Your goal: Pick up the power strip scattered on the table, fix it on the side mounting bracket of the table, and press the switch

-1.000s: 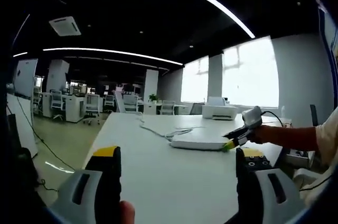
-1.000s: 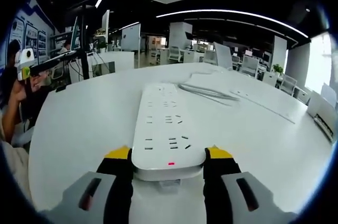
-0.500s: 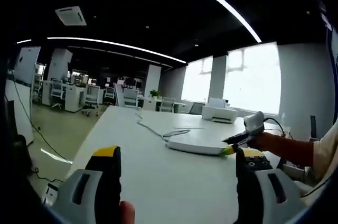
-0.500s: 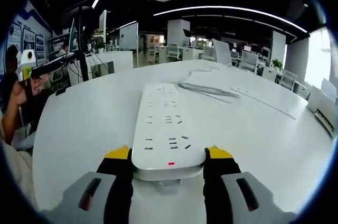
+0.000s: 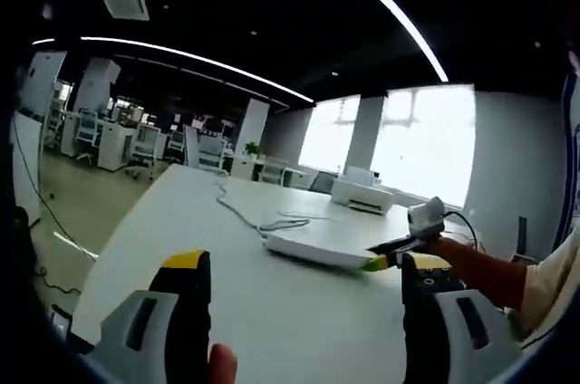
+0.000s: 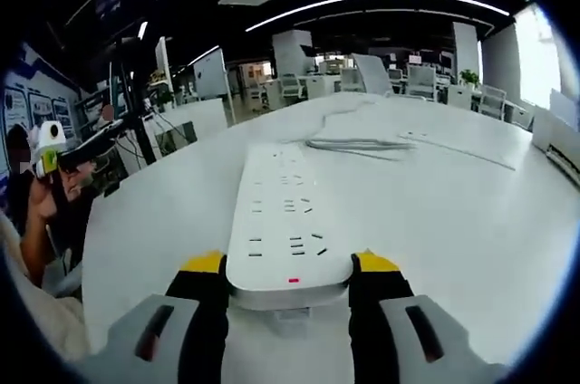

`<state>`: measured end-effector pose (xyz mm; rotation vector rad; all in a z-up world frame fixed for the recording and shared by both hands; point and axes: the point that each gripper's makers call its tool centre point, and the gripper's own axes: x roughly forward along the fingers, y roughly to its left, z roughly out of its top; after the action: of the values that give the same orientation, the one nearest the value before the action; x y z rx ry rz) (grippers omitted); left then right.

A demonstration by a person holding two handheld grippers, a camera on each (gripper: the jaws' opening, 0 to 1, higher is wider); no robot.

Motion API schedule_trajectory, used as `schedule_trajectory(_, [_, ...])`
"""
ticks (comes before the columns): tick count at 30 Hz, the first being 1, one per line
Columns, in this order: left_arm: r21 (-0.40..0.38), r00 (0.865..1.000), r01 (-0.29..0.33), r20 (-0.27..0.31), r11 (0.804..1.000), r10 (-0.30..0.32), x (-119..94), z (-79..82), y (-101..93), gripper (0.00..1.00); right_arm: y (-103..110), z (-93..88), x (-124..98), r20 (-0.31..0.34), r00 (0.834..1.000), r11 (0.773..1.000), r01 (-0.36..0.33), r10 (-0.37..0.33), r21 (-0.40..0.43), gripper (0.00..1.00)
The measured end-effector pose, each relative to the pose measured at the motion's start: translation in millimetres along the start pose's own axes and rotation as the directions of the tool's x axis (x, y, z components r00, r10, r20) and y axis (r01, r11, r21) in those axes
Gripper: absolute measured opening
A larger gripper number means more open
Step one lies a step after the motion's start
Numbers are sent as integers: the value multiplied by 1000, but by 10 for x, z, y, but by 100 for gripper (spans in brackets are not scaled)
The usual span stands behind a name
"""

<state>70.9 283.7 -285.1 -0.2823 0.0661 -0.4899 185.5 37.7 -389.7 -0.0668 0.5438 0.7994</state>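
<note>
A long white power strip with several sockets and a small red light lies along the white table, its near end clamped between the yellow-tipped jaws of my right gripper, which is shut on it. Its grey cable trails off the far end. In the left gripper view the same power strip shows side-on, with the right gripper at its right end under a hand in an orange sleeve. My left gripper hovers open above the table with nothing between its jaws. It shows as the left gripper at the table's left edge.
A white printer stands at the table's far side near bright windows. Desks, chairs and a monitor on a stand fill the office behind. The table edge drops to the floor on the left.
Both views have shifted and tilted slightly with the hands. The power strip stays clamped in the right gripper, and the left gripper stays open.
</note>
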Motion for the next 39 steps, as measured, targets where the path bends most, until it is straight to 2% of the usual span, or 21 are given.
schedule_trajectory(6, [-111, 1000, 23, 10, 994, -22, 142, 30, 33, 90, 67, 19, -8, 2, 1000, 997, -11, 11, 76, 47])
schedule_trajectory(7, [-148, 1000, 25, 0, 989, -25, 158, 13, 35, 90, 55, 26, -3, 3, 1000, 996, -12, 12, 85, 47])
schedule_trajectory(12, [-232, 1000, 22, 2, 972, -22, 231, 31, 118, 90, 90, 32, -7, 8, 1000, 993, -14, 14, 121, 47])
schedule_trajectory(18, [-284, 999, 27, -16, 958, -33, 360, 8, 133, 90, 135, 41, -22, 13, 1000, 988, -14, 12, 155, 47])
schedule_trajectory(22, [-374, 997, 33, -47, 927, -54, 452, -81, 161, 89, 188, 20, -15, 10, 1000, 988, -2, 1, 154, 47])
schedule_trajectory(26, [-419, 997, 26, -53, 908, -53, 533, -130, 209, 89, 218, 6, -12, 11, 1000, 989, 11, -12, 145, 47])
schedule_trajectory(32, [-515, 994, 19, -79, 857, -69, 686, -238, 199, 88, 234, -9, 0, 14, 1000, 986, 10, -12, 166, 47])
schedule_trajectory(36, [-628, 992, 47, -61, 777, -109, 799, -213, 112, 87, 241, -17, 8, 14, 1000, 985, 7, -10, 173, 47])
schedule_trajectory(38, [-675, 990, 43, -71, 736, -122, 858, -228, 87, 86, 242, -25, 15, 10, 1000, 985, 9, -11, 171, 47])
schedule_trajectory(39, [-676, 989, 44, -73, 736, -127, 881, -232, 88, 84, 243, -27, 17, 8, 1000, 985, 10, -11, 170, 47])
